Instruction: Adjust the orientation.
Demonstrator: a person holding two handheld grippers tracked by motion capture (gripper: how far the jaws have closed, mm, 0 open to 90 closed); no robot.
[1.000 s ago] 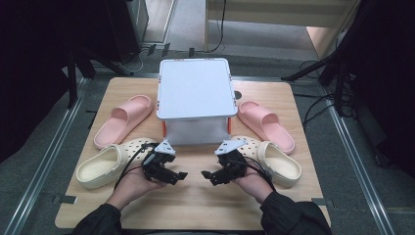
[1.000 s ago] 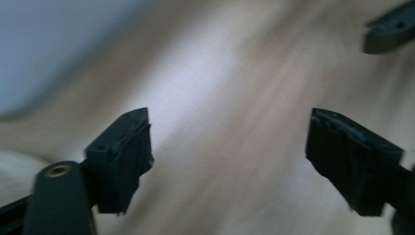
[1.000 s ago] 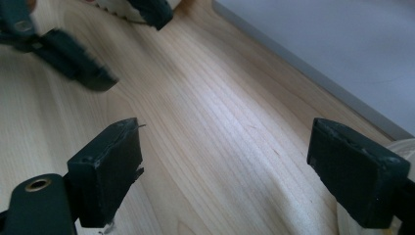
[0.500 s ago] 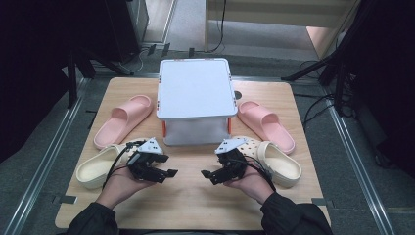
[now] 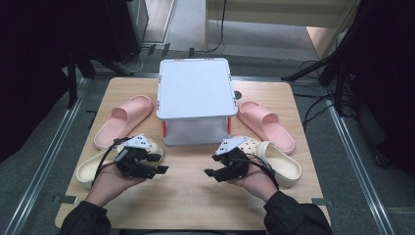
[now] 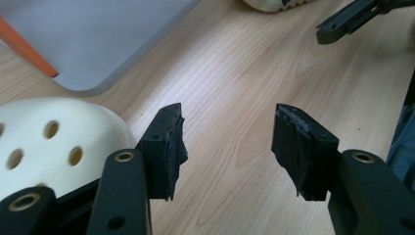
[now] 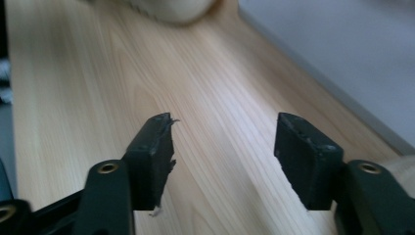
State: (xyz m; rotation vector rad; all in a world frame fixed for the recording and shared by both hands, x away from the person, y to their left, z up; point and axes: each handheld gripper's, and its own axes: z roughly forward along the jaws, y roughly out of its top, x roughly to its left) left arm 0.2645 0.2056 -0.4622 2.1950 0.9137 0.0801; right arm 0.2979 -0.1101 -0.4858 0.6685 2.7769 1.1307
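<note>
A cream clog (image 5: 89, 169) lies at the front left of the wooden table (image 5: 186, 200), and its mate (image 5: 280, 162) lies at the front right. My left gripper (image 5: 157, 164) hovers beside the left clog's holed toe (image 6: 49, 147), pointing toward the table's middle. My right gripper (image 5: 211, 165) faces it from beside the right clog. Both pairs of jaws have just been closing a little, and both stand open with nothing but bare wood between them in the left gripper view (image 6: 227, 142) and the right gripper view (image 7: 222, 156).
A white lidded box (image 5: 195, 93) with orange legs stands at the centre back, its wall close to both grippers (image 6: 98, 39) (image 7: 342, 49). One pink slipper (image 5: 122, 120) lies to its left and another (image 5: 266, 125) to its right. Dark floor surrounds the table.
My left hand has shifted left and a little up, away from the table's middle and over the left clog. Both pairs of jaws stand slightly narrower. The right hand has stayed put.
</note>
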